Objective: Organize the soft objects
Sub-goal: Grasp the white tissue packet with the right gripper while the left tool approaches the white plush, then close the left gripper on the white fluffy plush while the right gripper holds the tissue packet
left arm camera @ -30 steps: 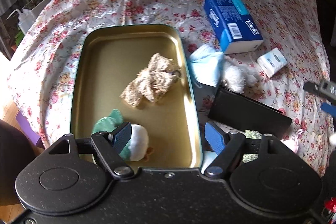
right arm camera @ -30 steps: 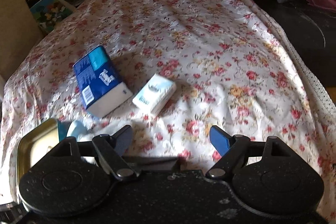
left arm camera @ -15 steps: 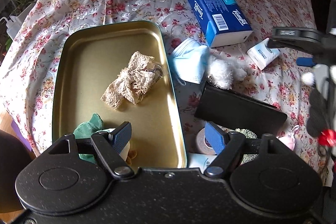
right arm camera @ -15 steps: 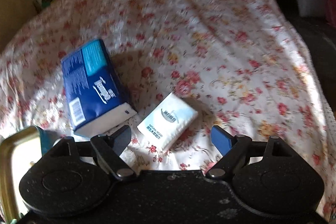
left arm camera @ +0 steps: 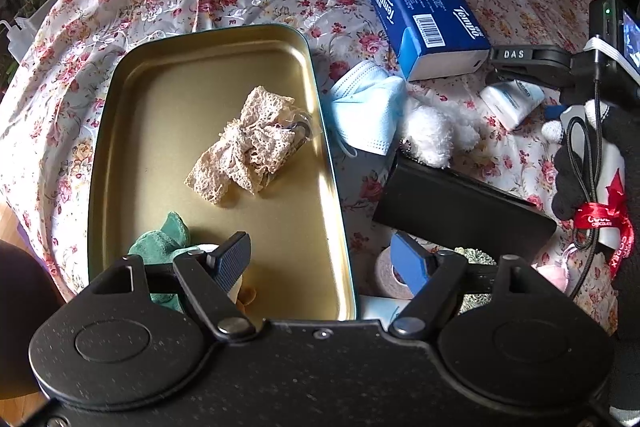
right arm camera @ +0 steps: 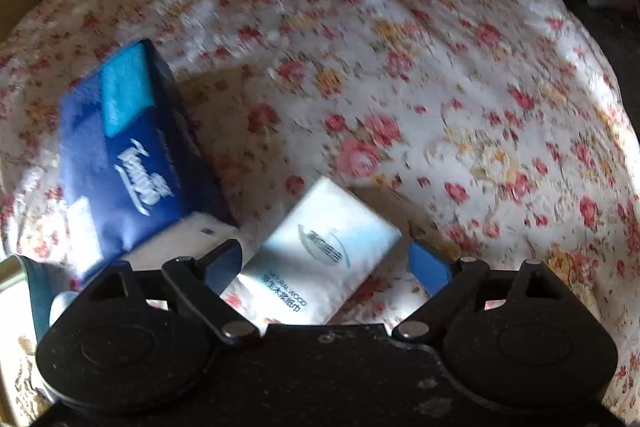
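A gold tray (left arm camera: 120, 131) with a teal rim lies on the flowered bedspread. It holds a beige lace cloth (left arm camera: 248, 143) and a green plush toy (left arm camera: 160, 243). My left gripper (left arm camera: 320, 261) hangs open over the tray's near right rim with nothing between its fingers. A small white tissue pack (right arm camera: 324, 251) lies on the bedspread between the fingers of my right gripper (right arm camera: 328, 263). Its jaws are opening and the pads stand clear of the pack. A big blue tissue pack (right arm camera: 132, 155) lies just left of it.
Right of the tray lie a blue face mask (left arm camera: 368, 115), a white fluffy toy (left arm camera: 432, 135), a black case (left arm camera: 460, 207) and a tape roll (left arm camera: 384, 271). A gloved hand (left arm camera: 576, 167) holds the right gripper at the right edge. Bare bedspread (right arm camera: 440, 47) stretches beyond the tissue packs.
My right gripper has come down and forward onto the small white tissue pack, its jaws spreading wider, and now shows in the left wrist view. The left gripper has shifted slightly right, still open.
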The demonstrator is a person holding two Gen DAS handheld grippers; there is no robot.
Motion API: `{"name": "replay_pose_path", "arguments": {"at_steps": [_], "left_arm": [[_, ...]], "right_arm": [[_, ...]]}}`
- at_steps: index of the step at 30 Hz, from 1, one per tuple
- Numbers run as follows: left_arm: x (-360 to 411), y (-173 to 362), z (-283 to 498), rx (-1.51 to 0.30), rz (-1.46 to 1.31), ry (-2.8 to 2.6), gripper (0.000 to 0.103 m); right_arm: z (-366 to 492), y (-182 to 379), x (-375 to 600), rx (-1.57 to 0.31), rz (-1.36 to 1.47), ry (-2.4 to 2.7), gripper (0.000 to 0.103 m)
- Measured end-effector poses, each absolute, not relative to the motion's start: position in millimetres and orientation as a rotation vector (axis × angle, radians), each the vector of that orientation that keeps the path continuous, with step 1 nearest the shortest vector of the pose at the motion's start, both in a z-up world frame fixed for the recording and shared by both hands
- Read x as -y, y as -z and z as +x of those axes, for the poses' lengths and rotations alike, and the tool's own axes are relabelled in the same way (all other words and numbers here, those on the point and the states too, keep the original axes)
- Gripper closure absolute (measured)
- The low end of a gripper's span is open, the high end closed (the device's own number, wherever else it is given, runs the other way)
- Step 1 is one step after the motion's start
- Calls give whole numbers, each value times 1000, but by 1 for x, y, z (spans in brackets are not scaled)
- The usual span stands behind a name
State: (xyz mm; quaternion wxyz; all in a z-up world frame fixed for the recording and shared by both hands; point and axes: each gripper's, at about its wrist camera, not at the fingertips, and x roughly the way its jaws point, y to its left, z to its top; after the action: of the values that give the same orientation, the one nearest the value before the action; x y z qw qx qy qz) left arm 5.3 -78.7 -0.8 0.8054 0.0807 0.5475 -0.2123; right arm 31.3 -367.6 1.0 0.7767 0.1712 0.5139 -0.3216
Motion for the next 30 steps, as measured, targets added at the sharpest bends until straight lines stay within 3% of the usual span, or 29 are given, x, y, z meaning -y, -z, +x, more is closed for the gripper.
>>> {"name": "replay_pose_path", "arguments": {"at_steps": [1,3,5,13,22,30], "left_arm": [[80,2,6,-1174,174,454,30],[83,3,6,-1180,176,455,30],[86,5,5,-1180,182,456,30],[101,3,2,-1137,200,466,30],[126,1,2,-1074,206,472,30],[166,10,-6,-989,305,518,30]], "right_arm": [[31,1,370,-1120,383,701,17],[29,1,375,-1126,406,704,36],[28,-1,376,-1143,389,722,42],[-1,-11,383,-1188,515,717,45],[-45,-59,382,-1038,602,695,44],[-52,-61,390,-1004,614,687,45]]}}
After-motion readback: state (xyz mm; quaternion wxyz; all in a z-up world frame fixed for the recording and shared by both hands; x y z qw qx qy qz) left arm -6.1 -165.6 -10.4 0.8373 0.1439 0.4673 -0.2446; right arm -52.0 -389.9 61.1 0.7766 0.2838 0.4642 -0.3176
